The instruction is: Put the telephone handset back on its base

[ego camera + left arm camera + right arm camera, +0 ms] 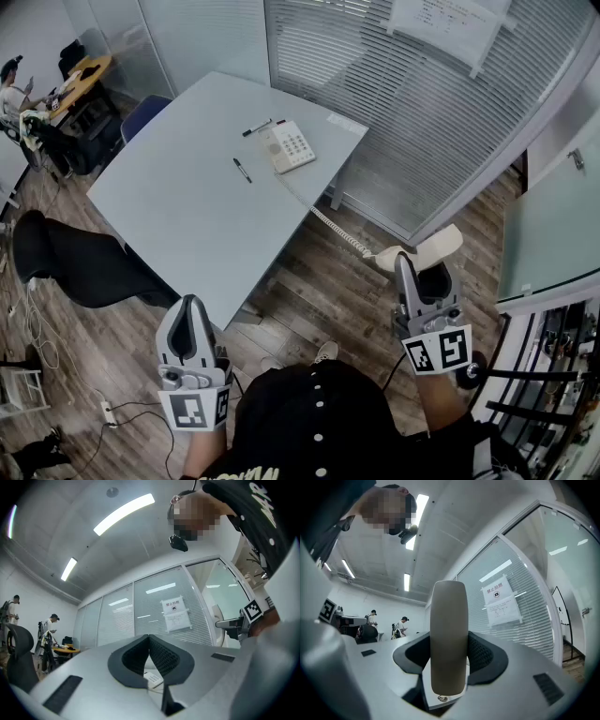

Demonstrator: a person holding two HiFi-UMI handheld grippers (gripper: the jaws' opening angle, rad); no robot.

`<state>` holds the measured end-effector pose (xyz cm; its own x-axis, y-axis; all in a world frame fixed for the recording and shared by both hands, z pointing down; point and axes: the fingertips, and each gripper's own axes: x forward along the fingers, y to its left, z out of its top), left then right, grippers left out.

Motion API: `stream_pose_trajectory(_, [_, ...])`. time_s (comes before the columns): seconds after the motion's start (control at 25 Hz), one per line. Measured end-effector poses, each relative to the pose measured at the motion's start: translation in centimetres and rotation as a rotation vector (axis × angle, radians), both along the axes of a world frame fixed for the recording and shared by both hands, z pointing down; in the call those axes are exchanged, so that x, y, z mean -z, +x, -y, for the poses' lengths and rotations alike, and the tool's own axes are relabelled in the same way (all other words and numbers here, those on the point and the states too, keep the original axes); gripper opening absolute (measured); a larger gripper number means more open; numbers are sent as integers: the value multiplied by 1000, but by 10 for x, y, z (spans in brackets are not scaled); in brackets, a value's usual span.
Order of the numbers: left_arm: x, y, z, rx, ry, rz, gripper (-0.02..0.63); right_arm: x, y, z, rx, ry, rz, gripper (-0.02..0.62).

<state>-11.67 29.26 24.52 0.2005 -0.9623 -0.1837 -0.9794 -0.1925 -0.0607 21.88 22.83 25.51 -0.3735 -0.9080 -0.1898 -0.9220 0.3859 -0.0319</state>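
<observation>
The right gripper [403, 261] is held out nearly level, clamped on the handset [433, 248]; the base [288, 146] is seen well apart; the left gripper [192, 307] is pressed together.

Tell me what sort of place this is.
Probably an office meeting room: a large grey table with a desk telephone on it, glass partitions with blinds, and a black office chair.

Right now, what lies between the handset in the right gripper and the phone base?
In the head view, only the coiled cord spans it, running from the handset over wood floor and the table corner to the base.
</observation>
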Motion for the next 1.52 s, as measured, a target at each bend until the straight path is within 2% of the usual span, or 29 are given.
stream_pose_trajectory(0.2, [7, 7, -2, 0, 35, 14, 14, -1, 2, -1, 11, 0, -7, 230])
stream_pose_trajectory(0.64, [8, 31, 4, 15, 39, 34, 14, 0, 19, 2, 53, 12, 58, 230])
stream_pose_trajectory(0.92, [5, 56, 11, 53, 32, 25, 14, -3, 39, 12, 87, 11, 61, 230])
stream_pose_trajectory(1.08, [2, 69, 14, 45, 24, 24, 14, -7, 43, 18, 99, 8, 58, 230])
stream_pose_trajectory(1.28, [-4, 68, 30, 23, 2, 31, 14, -11, 43, 29, 94, 2, 56, 230])
stream_pose_trajectory(1.52, [-3, 62, 60, 0, 40, 9, 14, -9, 35, 51, 89, 12, 39, 230])
